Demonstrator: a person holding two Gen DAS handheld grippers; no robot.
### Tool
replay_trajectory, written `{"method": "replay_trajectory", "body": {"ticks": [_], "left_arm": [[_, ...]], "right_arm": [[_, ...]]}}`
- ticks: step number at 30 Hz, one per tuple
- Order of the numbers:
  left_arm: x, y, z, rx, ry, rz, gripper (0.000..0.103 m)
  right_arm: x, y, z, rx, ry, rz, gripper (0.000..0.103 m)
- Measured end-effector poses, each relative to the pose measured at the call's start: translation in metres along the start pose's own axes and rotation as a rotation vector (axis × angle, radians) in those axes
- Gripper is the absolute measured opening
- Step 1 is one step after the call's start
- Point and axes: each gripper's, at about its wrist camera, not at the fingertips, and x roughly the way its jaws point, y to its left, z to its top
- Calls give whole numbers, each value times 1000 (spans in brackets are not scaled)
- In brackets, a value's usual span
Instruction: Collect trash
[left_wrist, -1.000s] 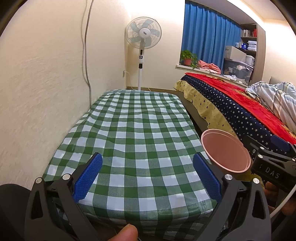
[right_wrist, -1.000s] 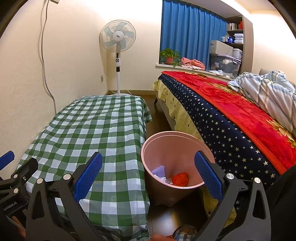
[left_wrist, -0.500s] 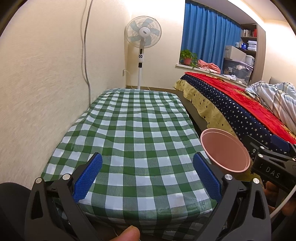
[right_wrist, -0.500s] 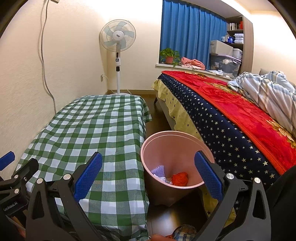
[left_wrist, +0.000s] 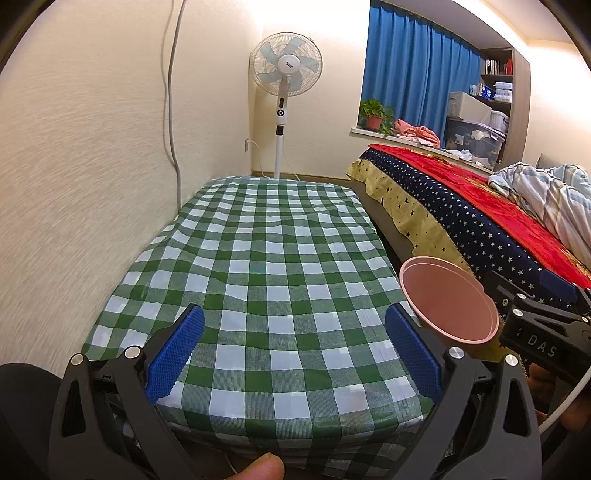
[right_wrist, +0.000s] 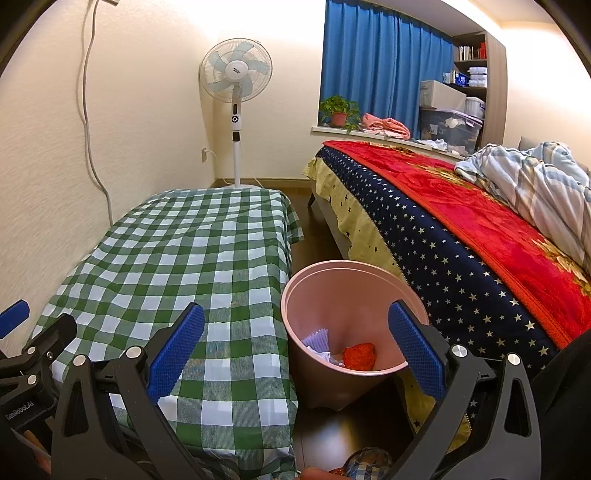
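A pink trash bin (right_wrist: 354, 284) stands on the floor between the checkered table and the bed; its rim also shows in the left wrist view (left_wrist: 448, 302). Inside lie an orange crumpled piece (right_wrist: 359, 356) and white and pale purple paper (right_wrist: 317, 341). My right gripper (right_wrist: 295, 350) is open and empty, held above the table's corner and the bin's near rim. My left gripper (left_wrist: 293, 358) is open and empty over the near end of the green checkered tablecloth (left_wrist: 266, 266). No loose trash shows on the cloth.
A bed with a red and starred navy blanket (right_wrist: 461, 236) runs along the right. A standing fan (right_wrist: 236, 77) is at the far wall. A cable (left_wrist: 173, 92) hangs down the left wall. A dark floor strip lies between table and bed.
Both grippers have stayed open and almost still. The views have shifted only slightly.
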Motion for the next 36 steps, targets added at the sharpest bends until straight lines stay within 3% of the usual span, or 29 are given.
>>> {"method": "replay_trajectory", "body": {"ticks": [36], "left_arm": [[-1, -1, 0, 1, -1, -2, 95]], "right_arm": [[2, -4, -2, -2, 8, -2, 98]]}}
